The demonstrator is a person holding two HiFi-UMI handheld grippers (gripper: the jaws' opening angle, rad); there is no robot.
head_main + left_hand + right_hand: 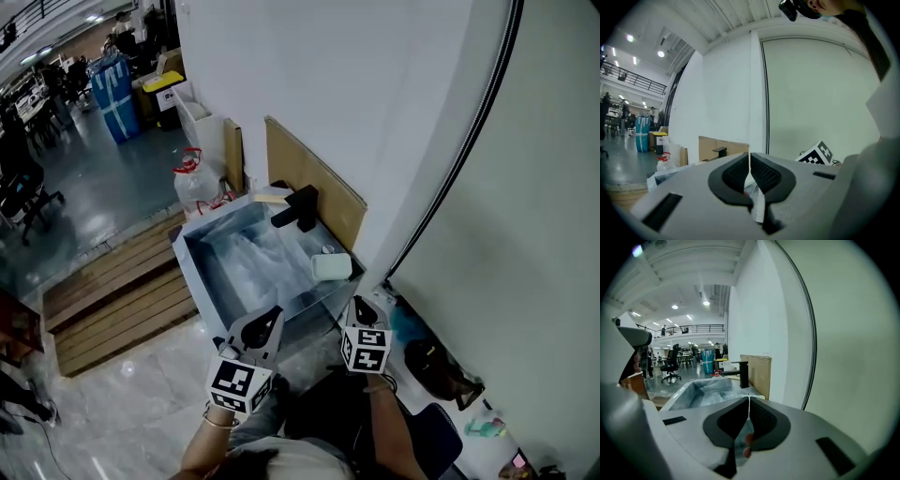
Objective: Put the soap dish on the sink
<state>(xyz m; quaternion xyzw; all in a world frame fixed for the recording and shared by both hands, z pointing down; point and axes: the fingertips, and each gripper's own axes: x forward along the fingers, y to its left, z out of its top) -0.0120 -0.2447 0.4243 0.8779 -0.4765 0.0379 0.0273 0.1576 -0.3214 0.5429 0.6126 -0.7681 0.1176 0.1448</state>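
Note:
A white soap dish (331, 267) rests on the near right corner of a steel sink (208, 272) that has a black faucet (298, 208) at its back rim. My left gripper (270, 322) hovers shut just in front of the sink's near edge, holding nothing. My right gripper (361, 309) is also shut and empty, just below and right of the dish. In the right gripper view the jaws (748, 403) meet, with the sink (701, 389) and faucet (742, 372) beyond. In the left gripper view the left gripper (749, 161) is pressed shut.
A cardboard sheet (314, 178) leans on the white wall behind the sink. A plastic bottle (194, 183) stands at the sink's far left. Wooden steps (117, 291) lie left of it. Cables and clutter (441, 370) lie on the floor at right.

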